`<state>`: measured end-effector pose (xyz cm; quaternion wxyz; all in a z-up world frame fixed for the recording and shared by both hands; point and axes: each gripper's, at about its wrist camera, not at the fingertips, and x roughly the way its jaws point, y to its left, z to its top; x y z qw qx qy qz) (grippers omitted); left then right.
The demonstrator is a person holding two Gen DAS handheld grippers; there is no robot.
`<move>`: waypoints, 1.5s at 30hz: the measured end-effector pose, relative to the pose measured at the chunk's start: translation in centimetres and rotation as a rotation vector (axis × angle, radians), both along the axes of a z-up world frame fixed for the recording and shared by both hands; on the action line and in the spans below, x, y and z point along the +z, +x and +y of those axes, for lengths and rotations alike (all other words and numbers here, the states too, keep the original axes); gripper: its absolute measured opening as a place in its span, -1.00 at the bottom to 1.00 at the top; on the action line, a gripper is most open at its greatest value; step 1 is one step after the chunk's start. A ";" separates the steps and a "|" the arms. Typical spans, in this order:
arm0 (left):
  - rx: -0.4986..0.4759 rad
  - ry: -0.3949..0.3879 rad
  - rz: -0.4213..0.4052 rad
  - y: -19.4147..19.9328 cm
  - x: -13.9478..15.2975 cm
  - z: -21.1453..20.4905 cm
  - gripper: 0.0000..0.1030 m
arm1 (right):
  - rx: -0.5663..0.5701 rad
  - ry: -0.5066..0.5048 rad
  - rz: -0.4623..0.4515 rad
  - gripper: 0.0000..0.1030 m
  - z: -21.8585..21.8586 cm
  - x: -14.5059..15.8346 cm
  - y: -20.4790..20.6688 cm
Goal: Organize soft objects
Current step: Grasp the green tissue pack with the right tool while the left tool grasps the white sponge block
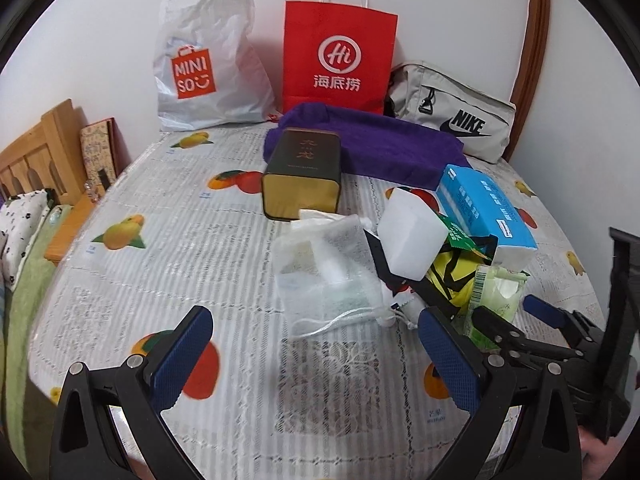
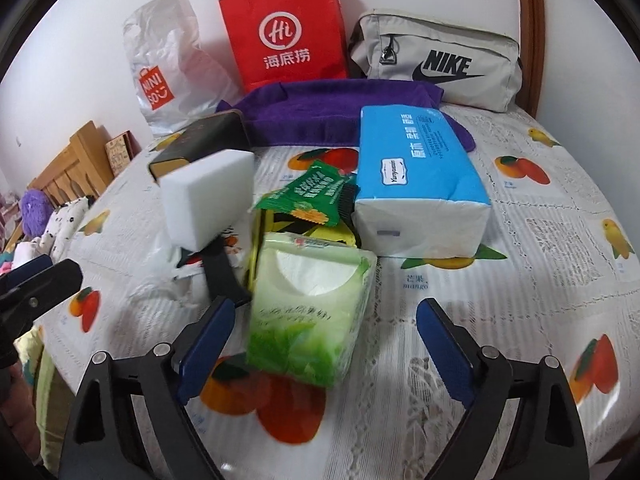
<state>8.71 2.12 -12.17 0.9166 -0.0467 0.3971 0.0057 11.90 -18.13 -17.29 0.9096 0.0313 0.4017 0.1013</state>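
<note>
Blue-wrapped and lying on its side, the large tissue pack [image 2: 420,172] is taken here as the landmark on the fruit-printed tablecloth [image 2: 540,280]. Just in front of it and to its left, the green tissue pack [image 2: 312,312] is seen standing tilted, its oval opening facing up. This pack is framed by the right gripper [image 2: 324,344], whose blue-padded jaws are spread wide; the left pad lies just beside the pack's lower corner (whether it touches cannot be told), and nothing is grasped. Between the two packs, a green snack sachet [image 2: 312,196] and a yellow-and-black item [image 2: 344,236] are piled. Left of the blue pack, a white foam block [image 2: 208,200] is propped on a black object [image 2: 222,276]. Farther left, a dark tin box [image 2: 200,140] lies on its side. Behind the blue pack, a folded purple towel [image 2: 320,112] is spread, and behind that a red paper bag [image 2: 284,28], a white plastic bag [image 2: 168,68] and a grey Nike pouch [image 2: 436,60] are leaned against the wall.

In the left wrist view, the left gripper [image 1: 316,360] is held released, jaws wide, over bare cloth in front of a mesh drawstring pouch [image 1: 324,272], which lies left of the blue pack [image 1: 484,208].
</note>
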 end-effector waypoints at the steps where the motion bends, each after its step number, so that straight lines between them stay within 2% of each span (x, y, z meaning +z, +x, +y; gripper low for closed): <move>1: -0.010 -0.002 0.002 0.3 -0.2 -0.1 1.00 | -0.001 -0.001 0.003 0.47 0.0 -0.4 0.3; 2: -0.022 -0.001 0.004 0.7 -0.4 -0.4 1.00 | 0.006 0.008 0.011 0.23 0.0 -0.5 0.4; 4: -0.041 0.004 -0.003 1.1 -0.5 -1.0 1.00 | 0.032 0.059 0.025 0.08 -0.4 -0.6 0.6; 12: -0.124 0.009 -0.022 3.8 -0.4 -3.3 1.00 | 0.001 0.040 0.006 0.03 -2.3 0.4 -0.4; 19: -0.174 0.100 -0.022 7.0 -1.0 -6.1 0.98 | -0.028 0.042 0.017 0.03 -4.8 0.9 -0.9; 23: -0.192 0.146 -0.019 8.2 -1.6 -7.2 0.68 | -0.041 0.020 0.031 0.03 -5.8 0.7 -0.9; 26: -0.198 0.160 0.000 8.9 -2.2 -7.5 0.31 | -0.045 0.004 0.038 0.03 -6.3 0.5 -0.8; 28: -0.194 0.156 0.020 9.3 -2.6 -7.3 -0.26 | -0.045 0.007 0.046 0.03 -6.5 0.4 -0.6; 30: -0.201 0.118 0.034 9.6 -2.7 -6.8 -0.46 | -0.046 0.012 0.049 0.03 -6.6 0.3 -0.4; 32: -0.198 0.085 0.028 9.4 -2.4 -6.0 -0.46 | -0.044 0.013 0.054 0.03 -6.5 0.3 -0.2; 36: -0.167 0.087 0.005 8.3 -1.2 -4.4 -0.46 | -0.039 -0.001 0.066 0.03 -6.2 0.2 -0.1; 45: -0.019 0.045 0.063 6.6 -1.3 2.2 -0.46 | -0.023 -0.018 0.101 0.03 -5.7 0.6 0.4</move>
